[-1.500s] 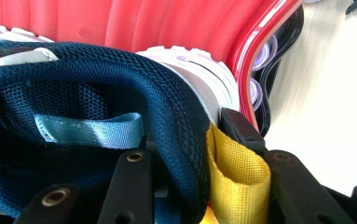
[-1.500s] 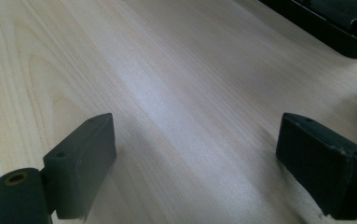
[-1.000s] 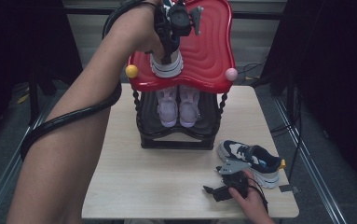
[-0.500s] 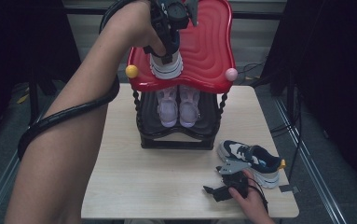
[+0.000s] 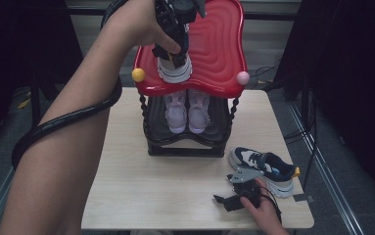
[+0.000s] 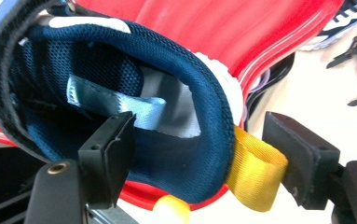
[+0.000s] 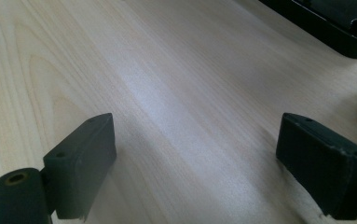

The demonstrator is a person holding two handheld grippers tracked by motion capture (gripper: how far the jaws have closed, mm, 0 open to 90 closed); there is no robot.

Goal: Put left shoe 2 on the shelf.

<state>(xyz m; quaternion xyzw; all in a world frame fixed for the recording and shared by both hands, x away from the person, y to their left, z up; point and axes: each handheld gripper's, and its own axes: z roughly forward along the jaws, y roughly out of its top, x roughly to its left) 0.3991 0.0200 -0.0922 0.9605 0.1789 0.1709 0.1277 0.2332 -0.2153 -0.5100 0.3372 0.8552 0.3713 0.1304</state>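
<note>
A navy and white sneaker (image 5: 174, 69) stands on the red top shelf (image 5: 217, 46) of a shoe rack. My left gripper (image 5: 176, 51) reaches down onto its heel. In the left gripper view the heel collar (image 6: 185, 154) lies between the jaws, one jaw inside the shoe and the other outside by the yellow pull loop (image 6: 253, 172). The jaws have just been opening and the pads no longer press, so the left gripper (image 6: 197, 135) is open. My right gripper (image 5: 224, 200) rests low on the table, open (image 7: 195, 140) with nothing between its jaws. The matching sneaker (image 5: 266, 166) lies just beside it.
A pair of pale pink and white shoes (image 5: 187, 110) sits on the rack's black lower shelf (image 5: 185, 144). The rack stands at the back of the wooden table (image 5: 141, 191). A black cable (image 5: 67, 122) drapes over the left forearm. Dark floor surrounds the table.
The left hand has shifted slightly left above the sneaker, which stays on the red shelf. The right hand and the sneaker on the table have not moved.
</note>
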